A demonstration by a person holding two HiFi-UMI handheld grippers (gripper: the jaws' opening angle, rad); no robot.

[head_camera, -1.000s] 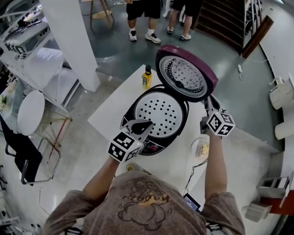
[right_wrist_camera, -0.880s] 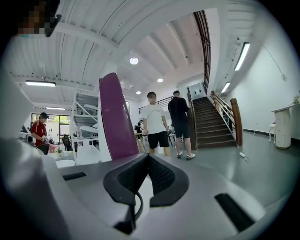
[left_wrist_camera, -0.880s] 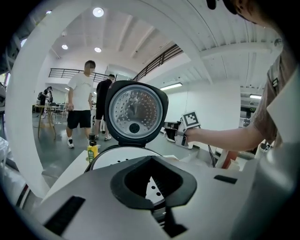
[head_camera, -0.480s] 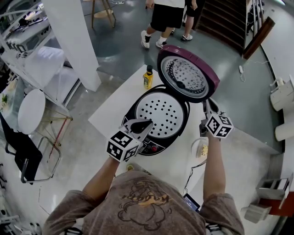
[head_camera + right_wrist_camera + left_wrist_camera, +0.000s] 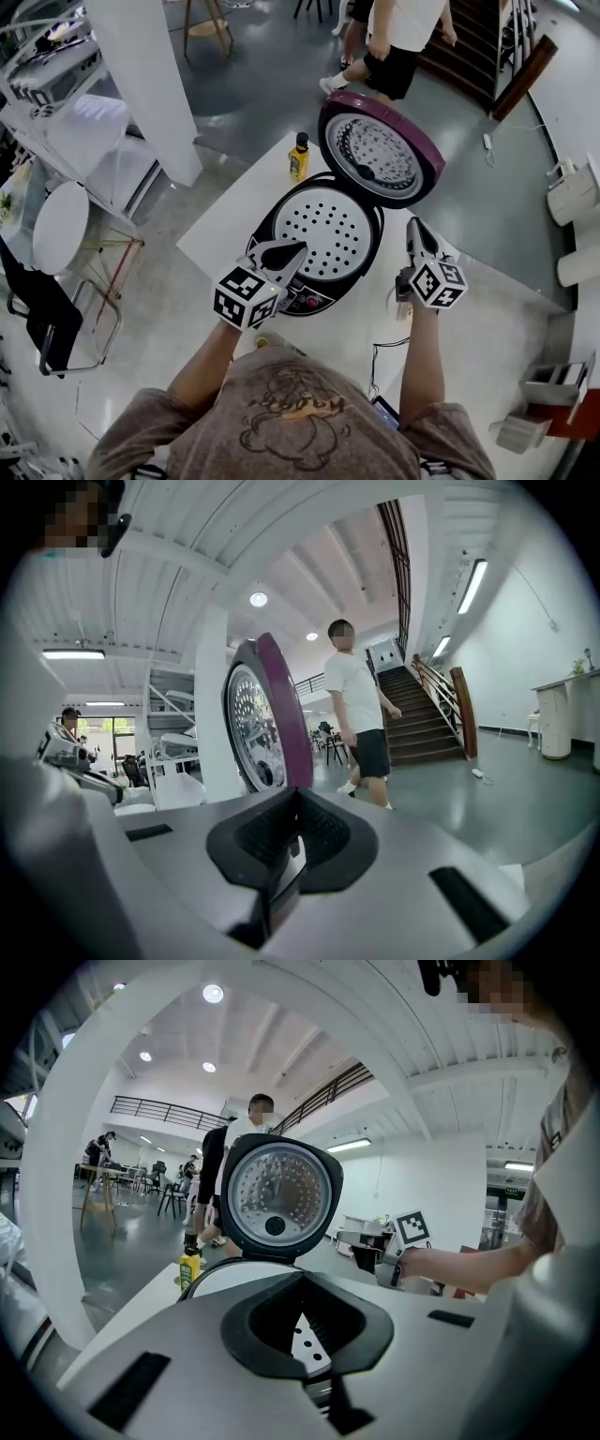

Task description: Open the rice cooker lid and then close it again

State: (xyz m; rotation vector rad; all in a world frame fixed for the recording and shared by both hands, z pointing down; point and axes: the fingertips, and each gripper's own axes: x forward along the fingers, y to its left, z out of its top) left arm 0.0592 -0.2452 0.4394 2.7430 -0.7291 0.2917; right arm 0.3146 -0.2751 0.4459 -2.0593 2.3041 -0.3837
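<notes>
Jaws together, nothing between them, on left gripper (image 5: 300,249) and right gripper (image 5: 413,225).

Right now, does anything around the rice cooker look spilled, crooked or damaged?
Nothing stands out. The lid stands fully open on its hinge, the perforated tray sits level in the rice cooker, and the yellow bottle is upright on the table. No spill shows. The left gripper and right gripper are shut, empty.
</notes>
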